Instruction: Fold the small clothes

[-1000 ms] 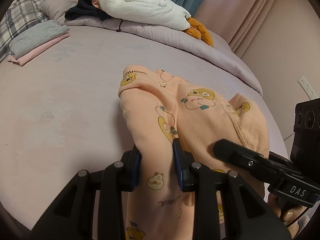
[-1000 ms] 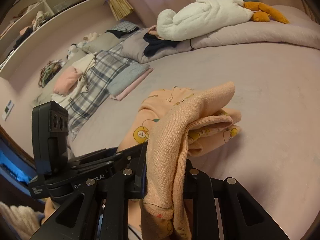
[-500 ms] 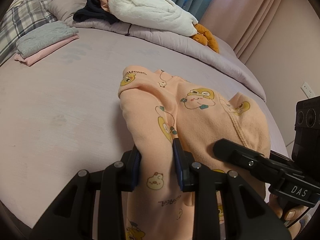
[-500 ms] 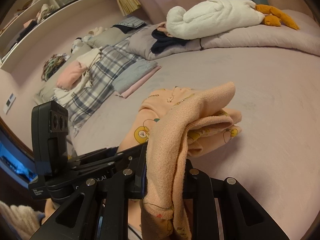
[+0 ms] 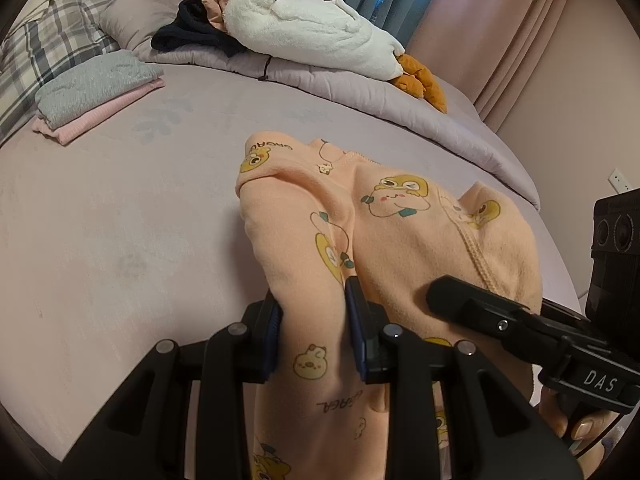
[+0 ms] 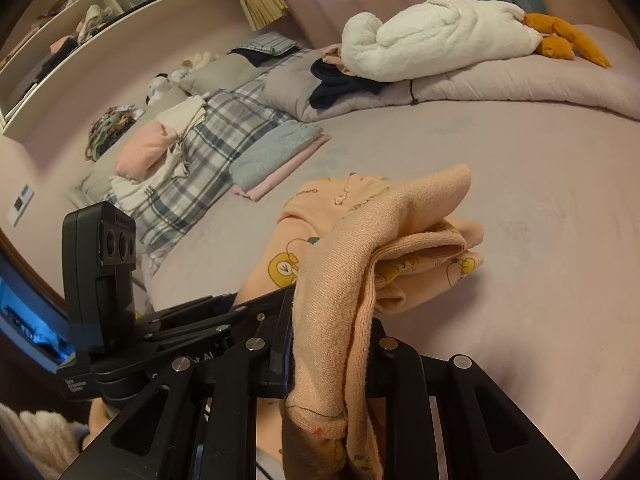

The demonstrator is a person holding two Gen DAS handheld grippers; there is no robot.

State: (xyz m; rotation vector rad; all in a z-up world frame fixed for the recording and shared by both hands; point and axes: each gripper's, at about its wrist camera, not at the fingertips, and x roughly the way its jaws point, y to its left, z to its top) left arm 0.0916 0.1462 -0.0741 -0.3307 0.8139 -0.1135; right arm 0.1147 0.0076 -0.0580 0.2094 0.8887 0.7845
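A small peach garment (image 5: 400, 232) printed with yellow cartoon animals lies partly folded on the lilac bed (image 5: 120, 220). My left gripper (image 5: 314, 312) is shut on a bunched fold of it at its near left side. In the right wrist view the same peach garment (image 6: 384, 240) drapes over my right gripper (image 6: 332, 344), which is shut on its ribbed near edge. The far half of the cloth rests on the bed while both held ends hang from the jaws. The other gripper shows beside each one.
A folded grey and pink stack (image 5: 92, 92) lies at the bed's far left, by a plaid blanket (image 6: 224, 140). A white plush goose (image 5: 312, 28) and dark clothes (image 5: 192, 28) sit on the rolled duvet behind. Shelves (image 6: 80, 20) line the left wall.
Both grippers have shifted slightly with the garment still held; the background slides a little right in both views. The grips and the cloth's shape look unchanged.
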